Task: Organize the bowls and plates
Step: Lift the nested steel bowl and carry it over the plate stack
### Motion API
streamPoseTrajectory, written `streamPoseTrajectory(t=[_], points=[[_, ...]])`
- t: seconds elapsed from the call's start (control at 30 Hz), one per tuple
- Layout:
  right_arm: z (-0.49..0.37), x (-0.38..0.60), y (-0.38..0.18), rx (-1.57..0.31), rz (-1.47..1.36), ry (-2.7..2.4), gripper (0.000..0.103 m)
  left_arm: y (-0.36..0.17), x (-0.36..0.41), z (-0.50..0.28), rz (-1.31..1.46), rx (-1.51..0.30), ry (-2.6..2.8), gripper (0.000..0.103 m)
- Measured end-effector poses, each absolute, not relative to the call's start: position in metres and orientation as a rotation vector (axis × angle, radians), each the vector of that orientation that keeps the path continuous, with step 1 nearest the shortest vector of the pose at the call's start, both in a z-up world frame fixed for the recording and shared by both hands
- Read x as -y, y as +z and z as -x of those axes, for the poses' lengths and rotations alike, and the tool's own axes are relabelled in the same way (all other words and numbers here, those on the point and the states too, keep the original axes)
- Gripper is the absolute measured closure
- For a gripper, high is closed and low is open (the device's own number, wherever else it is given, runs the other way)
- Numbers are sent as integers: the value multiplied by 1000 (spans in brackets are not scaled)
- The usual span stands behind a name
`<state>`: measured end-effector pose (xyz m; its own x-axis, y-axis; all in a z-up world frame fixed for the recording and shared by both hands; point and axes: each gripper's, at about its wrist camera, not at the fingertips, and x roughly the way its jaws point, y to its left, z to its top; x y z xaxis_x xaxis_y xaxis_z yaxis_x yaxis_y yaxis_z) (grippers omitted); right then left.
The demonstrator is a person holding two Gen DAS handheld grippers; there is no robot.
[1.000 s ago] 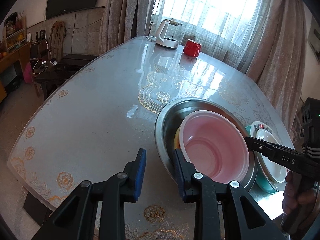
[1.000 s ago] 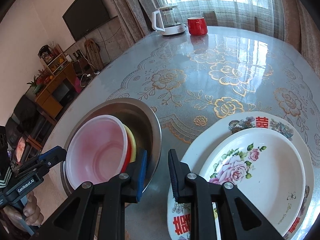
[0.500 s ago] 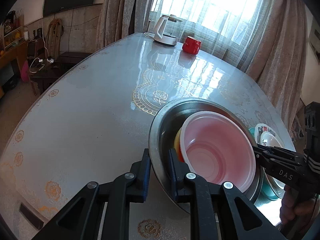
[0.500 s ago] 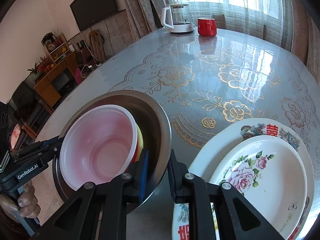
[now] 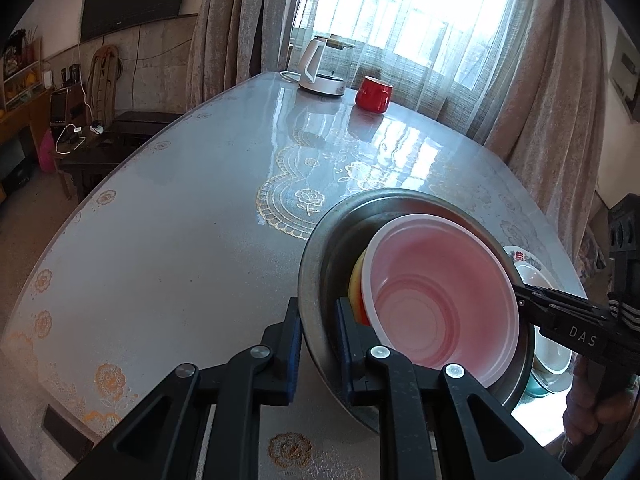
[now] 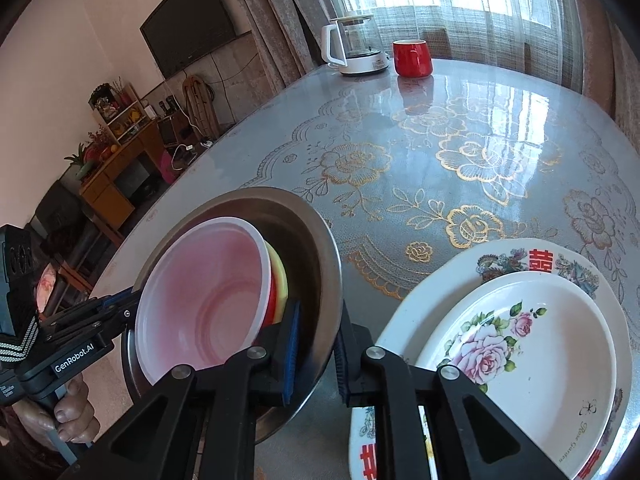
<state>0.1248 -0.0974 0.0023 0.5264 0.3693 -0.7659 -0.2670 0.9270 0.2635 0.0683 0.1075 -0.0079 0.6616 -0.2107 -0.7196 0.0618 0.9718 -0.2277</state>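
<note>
A steel bowl [image 5: 400, 195] [image 6: 308, 236] holds a stack of smaller bowls: a pink one [image 5: 440, 300] [image 6: 208, 292] on top, with red and yellow ones [image 6: 280, 276] under it. My left gripper [image 5: 318, 314] is shut on the steel bowl's near-left rim. My right gripper [image 6: 318, 322] grips the opposite rim, its jaws still closing with the rim between the pads. Each gripper shows in the other's view at the far rim. To the right, a small flowered plate [image 6: 540, 344] lies on a larger patterned plate [image 6: 532, 254].
A white kettle [image 6: 356, 48] and a red mug [image 6: 412, 58] stand at the table's far end by the curtained window. A teal bowl [image 5: 536, 390] sits under the plates. A person's hand [image 6: 68, 412] holds the left gripper's handle. Furniture lines the left wall.
Both grippers' jaws have narrowed from open onto the steel bowl's rim, one on each side. The bowl stack now looks larger and nearer in both views.
</note>
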Motion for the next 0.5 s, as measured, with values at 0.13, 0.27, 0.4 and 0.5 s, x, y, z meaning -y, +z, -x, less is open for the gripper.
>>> streamPoseTrajectory(t=[0.13, 0.27, 0.4, 0.5], points=[[-117, 103, 10, -923, -143, 387, 87, 4, -104, -63, 189, -811, -170, 87], [-110, 112, 17, -904, -179, 387, 87, 16, -98, -59, 174, -784, -192, 87], [-101, 121, 29, -862, -191, 372, 87, 25, -91, -56, 173, -763, -222, 87], [-95, 131, 37, -839, -218, 367, 87, 31, -84, -54, 169, -752, -248, 87]])
